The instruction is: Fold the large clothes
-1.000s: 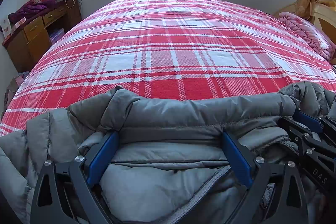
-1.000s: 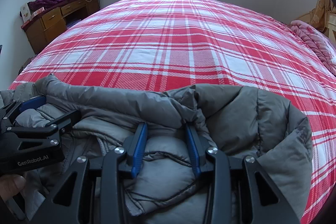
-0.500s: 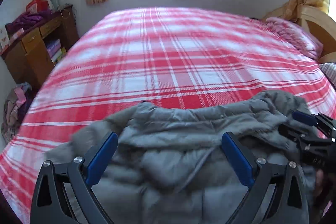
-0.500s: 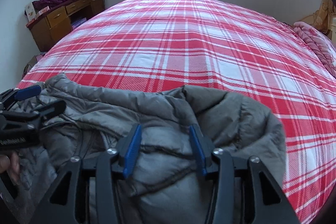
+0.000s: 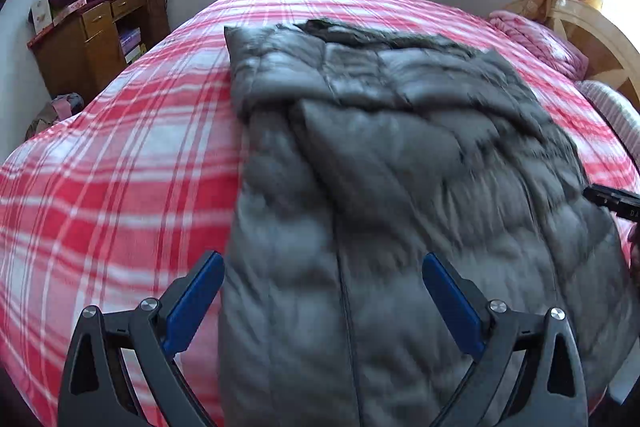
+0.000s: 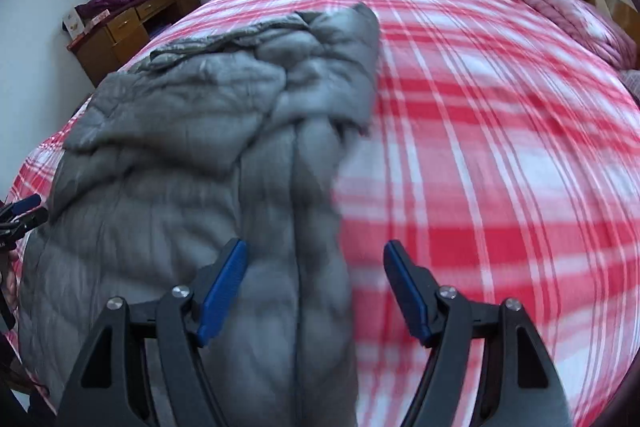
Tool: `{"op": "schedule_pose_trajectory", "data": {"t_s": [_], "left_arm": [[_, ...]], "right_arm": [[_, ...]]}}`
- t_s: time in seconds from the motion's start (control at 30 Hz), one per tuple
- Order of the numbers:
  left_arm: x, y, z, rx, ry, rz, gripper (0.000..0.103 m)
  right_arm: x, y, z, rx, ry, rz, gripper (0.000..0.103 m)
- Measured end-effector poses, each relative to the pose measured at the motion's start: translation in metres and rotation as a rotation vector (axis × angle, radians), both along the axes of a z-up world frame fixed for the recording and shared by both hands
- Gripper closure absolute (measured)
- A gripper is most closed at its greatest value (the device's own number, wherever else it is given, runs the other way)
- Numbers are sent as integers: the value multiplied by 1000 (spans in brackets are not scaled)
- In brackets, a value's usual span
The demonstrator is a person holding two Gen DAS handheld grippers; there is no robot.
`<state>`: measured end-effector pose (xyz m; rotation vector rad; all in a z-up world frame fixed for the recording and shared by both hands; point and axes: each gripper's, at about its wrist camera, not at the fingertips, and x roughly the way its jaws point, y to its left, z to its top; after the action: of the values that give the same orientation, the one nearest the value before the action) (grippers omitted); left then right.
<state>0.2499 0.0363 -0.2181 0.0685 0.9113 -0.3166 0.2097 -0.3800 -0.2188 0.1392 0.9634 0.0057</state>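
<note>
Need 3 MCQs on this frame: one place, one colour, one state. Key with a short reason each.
1. Where does the jacket lie?
A. on the desk
B. spread on the bed
C. on the floor

2. What colour is the jacket?
A. grey
B. blue
C. pink

3. How do the right gripper jaws stand?
A. shut on a sleeve
B. out of view
C. open, gripping nothing

Key:
1 B, it lies flat across the plaid cover.
2 A, its quilted shell is grey in both views.
3 C, the pads stand apart, having just opened, above the jacket's edge.
</note>
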Motion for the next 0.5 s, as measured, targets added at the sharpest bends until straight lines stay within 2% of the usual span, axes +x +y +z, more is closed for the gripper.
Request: {"op": "schedule_pose_trajectory", "data": {"t_s": [0.13,0.37,0.43,0.5], "left_arm": [[-30,7,-15,-7,29,-12,4],[-58,13,-24,-87,70,-34,4],[-65,14,-26,-72,68,-39,4],[-75,15,-28,-71,66,-44,4]], "right_arm": [[-48,-4,0,22,-10,-27,30],[-104,0,-6,52,-19,-54,30],[-119,6,-7,61,-20,-40,30],[-129,14,-9,69,-16,-14,41]]}}
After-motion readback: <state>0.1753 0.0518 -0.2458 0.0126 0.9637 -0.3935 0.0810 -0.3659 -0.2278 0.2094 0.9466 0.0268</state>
